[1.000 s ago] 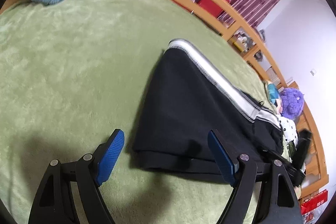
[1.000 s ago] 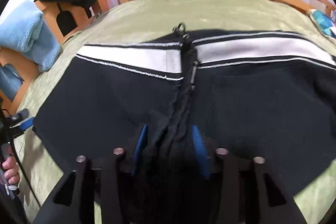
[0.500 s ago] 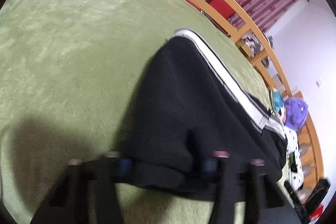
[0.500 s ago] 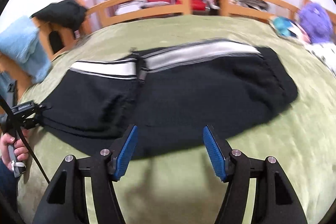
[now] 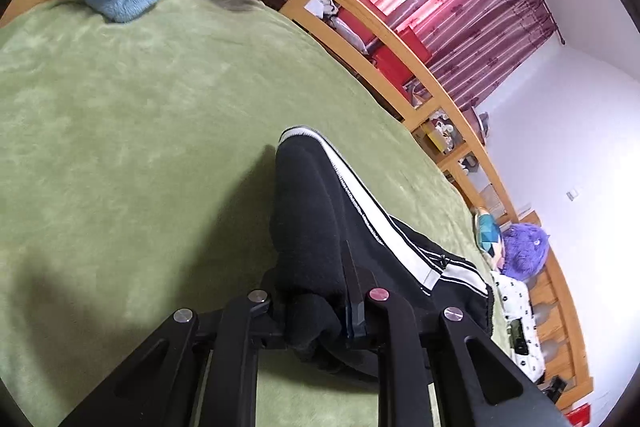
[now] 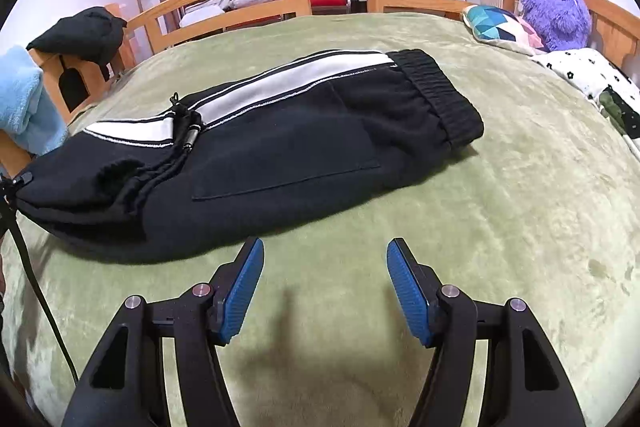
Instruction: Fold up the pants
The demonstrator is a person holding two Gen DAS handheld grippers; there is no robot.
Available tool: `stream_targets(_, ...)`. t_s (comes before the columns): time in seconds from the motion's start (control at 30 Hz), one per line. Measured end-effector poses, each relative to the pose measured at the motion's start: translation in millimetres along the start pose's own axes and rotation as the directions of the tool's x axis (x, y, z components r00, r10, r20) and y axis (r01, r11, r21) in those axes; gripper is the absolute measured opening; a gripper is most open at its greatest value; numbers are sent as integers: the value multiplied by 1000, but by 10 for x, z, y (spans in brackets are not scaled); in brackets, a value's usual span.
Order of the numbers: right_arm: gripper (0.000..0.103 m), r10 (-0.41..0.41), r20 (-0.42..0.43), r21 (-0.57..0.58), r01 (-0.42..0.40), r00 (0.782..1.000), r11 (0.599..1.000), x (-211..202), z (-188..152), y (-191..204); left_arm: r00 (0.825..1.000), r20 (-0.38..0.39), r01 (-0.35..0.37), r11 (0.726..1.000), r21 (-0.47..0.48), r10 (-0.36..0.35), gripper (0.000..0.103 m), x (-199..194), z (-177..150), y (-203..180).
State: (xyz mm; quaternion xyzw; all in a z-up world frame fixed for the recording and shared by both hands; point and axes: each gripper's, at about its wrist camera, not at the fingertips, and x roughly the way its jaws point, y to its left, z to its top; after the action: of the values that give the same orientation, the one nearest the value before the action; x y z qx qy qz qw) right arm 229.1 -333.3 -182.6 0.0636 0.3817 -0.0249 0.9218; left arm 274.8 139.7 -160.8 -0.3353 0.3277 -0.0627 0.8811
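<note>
The black pants [image 6: 280, 147] (white stripe down the side) lie folded over across the middle of the green bed cover [image 6: 500, 227], waistband toward the pillow end. The left gripper [image 5: 316, 311] has just been closing and now pinches a bunched bit of the fabric at the pants' near end. The right gripper [image 6: 324, 287] hangs spread over bare cover just beside the pants, nothing between its blue pads [image 6: 404, 287].

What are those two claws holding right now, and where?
The left gripper pinches the black pants at their folded end; the right gripper is open, holding nothing.
</note>
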Motion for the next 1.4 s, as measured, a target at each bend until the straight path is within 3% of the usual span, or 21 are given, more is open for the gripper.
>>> stream_targets(0.13,64,45,11,22,-45,999,999,15,39,-56,998,-46,-43,999,-5,43,17,86,-57,46)
stream_targets(0.27,65,-6,36,51,5,999,999,129,175,-251,994,-78,-81,997,-4,81,19,166,-156,182)
stream_targets(0.33,71,-29,48,69,25,998,997,199,220,-378,992,-88,-92,996,2,92,21,200,-203,247)
stream_targets(0.5,73,-19,17,174,16,1000,985,581,380,-827,984,-102,-146,989,16,146,41,381,-338,406)
stream_targets(0.57,73,-6,-1,211,6,1000,977,767,444,-956,986,-95,-138,990,1,138,50,432,-378,469)
stream_targets(0.73,73,110,-16,367,-96,994,925,1207,578,-1259,991,-41,-130,991,15,130,65,527,-388,403)
stream_targets(0.8,70,133,8,370,-126,991,920,1296,664,-1253,987,-17,-158,987,27,158,64,578,-383,365)
stream_targets(0.83,59,147,5,354,-139,989,925,1338,696,-1220,986,-11,-166,986,27,166,63,607,-370,362)
stream_targets(0.9,48,94,5,321,-91,996,943,1359,718,-1152,984,1,-176,984,18,176,43,623,-343,372)
stream_targets(0.97,32,76,42,293,-85,996,952,1258,706,-1096,990,-4,-144,990,14,144,20,615,-330,391)
stream_targets(1.17,22,21,80,228,-39,997,973,910,647,-908,992,82,-106,986,126,96,16,265,-299,126)
stream_targets(1.4,21,57,81,253,-76,995,964,124,382,-868,995,59,-85,993,81,81,16,-346,-407,36)
